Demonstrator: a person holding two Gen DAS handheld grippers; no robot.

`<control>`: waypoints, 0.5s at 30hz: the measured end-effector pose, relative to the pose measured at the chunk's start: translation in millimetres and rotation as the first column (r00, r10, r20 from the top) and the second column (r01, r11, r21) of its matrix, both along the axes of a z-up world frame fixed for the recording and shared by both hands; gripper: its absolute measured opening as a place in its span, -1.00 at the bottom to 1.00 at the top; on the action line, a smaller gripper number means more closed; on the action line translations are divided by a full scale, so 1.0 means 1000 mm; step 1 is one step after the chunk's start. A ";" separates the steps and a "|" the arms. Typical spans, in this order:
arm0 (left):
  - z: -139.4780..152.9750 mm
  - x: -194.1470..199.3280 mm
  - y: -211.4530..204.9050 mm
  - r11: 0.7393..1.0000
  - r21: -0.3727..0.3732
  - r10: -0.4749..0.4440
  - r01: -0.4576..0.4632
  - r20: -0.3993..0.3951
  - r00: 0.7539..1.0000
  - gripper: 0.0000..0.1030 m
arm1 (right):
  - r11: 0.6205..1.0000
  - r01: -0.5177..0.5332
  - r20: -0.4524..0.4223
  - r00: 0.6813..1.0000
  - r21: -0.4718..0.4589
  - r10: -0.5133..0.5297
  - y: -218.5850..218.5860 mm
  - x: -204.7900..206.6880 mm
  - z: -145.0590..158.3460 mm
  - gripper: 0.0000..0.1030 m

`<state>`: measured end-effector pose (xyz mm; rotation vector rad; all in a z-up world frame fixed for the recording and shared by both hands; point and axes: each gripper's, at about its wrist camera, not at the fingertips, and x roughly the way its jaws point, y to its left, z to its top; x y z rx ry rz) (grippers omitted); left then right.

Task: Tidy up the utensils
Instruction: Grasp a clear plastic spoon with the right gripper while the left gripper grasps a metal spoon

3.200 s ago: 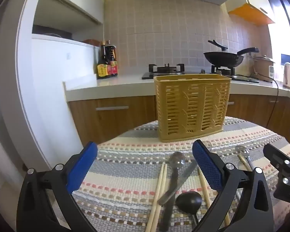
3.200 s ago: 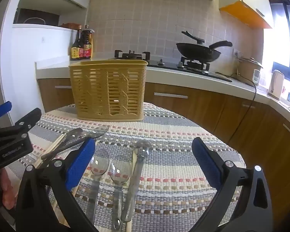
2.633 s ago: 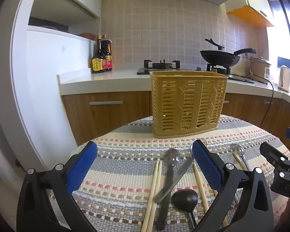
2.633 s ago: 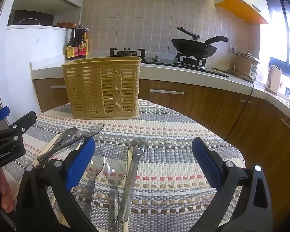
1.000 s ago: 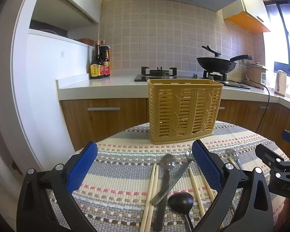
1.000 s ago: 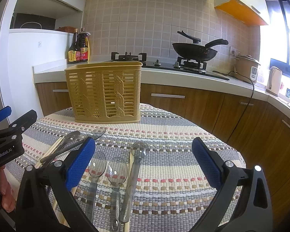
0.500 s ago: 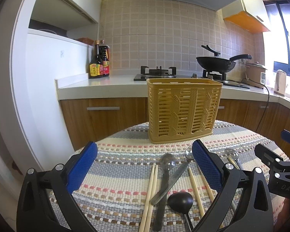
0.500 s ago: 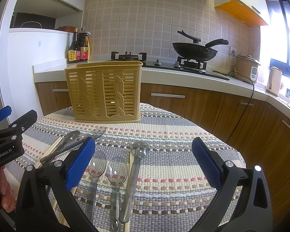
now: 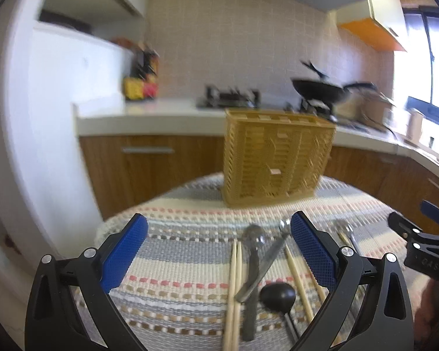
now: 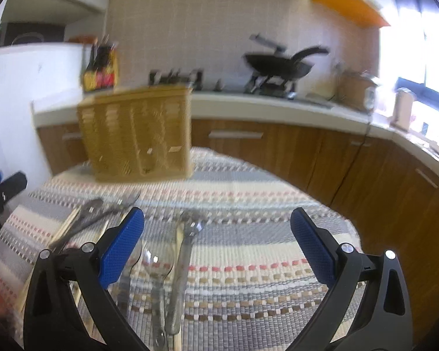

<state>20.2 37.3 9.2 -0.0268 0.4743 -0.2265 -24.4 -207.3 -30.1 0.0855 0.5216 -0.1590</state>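
Note:
A yellow slatted utensil basket (image 9: pixel 278 158) stands at the far side of the round table; it also shows in the right wrist view (image 10: pixel 137 134). Chopsticks (image 9: pixel 235 280), a metal spoon (image 9: pixel 253 263), a knife (image 9: pixel 263 266) and a black ladle (image 9: pixel 278 294) lie on the striped mat between my left gripper's fingers. My left gripper (image 9: pixel 219 254) is open and empty above them. My right gripper (image 10: pixel 216 248) is open and empty above several clear spoons (image 10: pixel 158 266) and a fork (image 10: pixel 184 260). Both views are motion-blurred.
The striped mat (image 10: pixel 248 219) covers the round table. Behind it runs a counter with wooden cabinets (image 9: pixel 149 163), sauce bottles (image 9: pixel 142 79), a stove and a black wok (image 10: pixel 278 61). The right gripper's tip shows at the right edge of the left wrist view (image 9: pixel 424 248).
Both grippers have tilted and moved, blurring both views; the basket now looks closer and the view is pitched down. The utensils have not moved. Both stay open.

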 end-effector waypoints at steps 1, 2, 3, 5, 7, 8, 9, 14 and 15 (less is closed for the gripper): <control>0.003 0.016 0.006 0.997 -0.022 -0.081 0.080 -0.082 0.993 0.78 | 1.000 -0.007 -0.030 1.000 -0.017 0.006 -0.001 0.005 0.002 0.86; 0.004 0.028 0.010 0.989 -0.049 -0.148 0.142 -0.146 0.978 0.65 | 0.999 -0.016 -0.053 0.998 -0.030 0.015 -0.001 0.009 0.003 0.86; 0.006 0.038 0.012 0.978 -0.082 -0.205 0.193 -0.190 0.960 0.54 | 0.999 -0.037 -0.088 0.996 -0.035 0.033 -0.003 0.015 0.005 0.85; 0.009 0.064 0.006 0.940 -0.156 -0.337 0.303 -0.301 0.892 0.41 | 0.997 -0.071 -0.146 0.987 -0.020 0.067 -0.007 0.026 0.007 0.78; 0.013 0.081 -0.014 0.910 -0.155 -0.416 0.386 -0.355 0.837 0.30 | 0.994 -0.106 -0.201 0.974 0.013 0.106 -0.012 0.037 0.009 0.57; 0.013 0.085 -0.023 0.900 -0.142 -0.434 0.412 -0.368 0.822 0.29 | 0.990 -0.130 -0.238 0.962 0.048 0.137 -0.018 0.044 0.009 0.48; 0.012 0.092 -0.041 0.886 -0.099 -0.451 0.452 -0.403 0.796 0.29 | 0.987 -0.142 -0.260 0.953 0.071 0.156 -0.022 0.049 0.009 0.38; -0.017 0.130 -0.091 0.874 -0.024 -0.410 0.485 -0.573 0.710 0.08 | 0.956 -0.197 -0.384 0.884 0.217 0.269 -0.042 0.071 0.005 0.12; -0.024 0.137 -0.100 0.873 -0.010 -0.397 0.488 -0.594 0.699 0.08 | 0.950 -0.201 -0.397 0.873 0.239 0.284 -0.045 0.074 0.004 0.10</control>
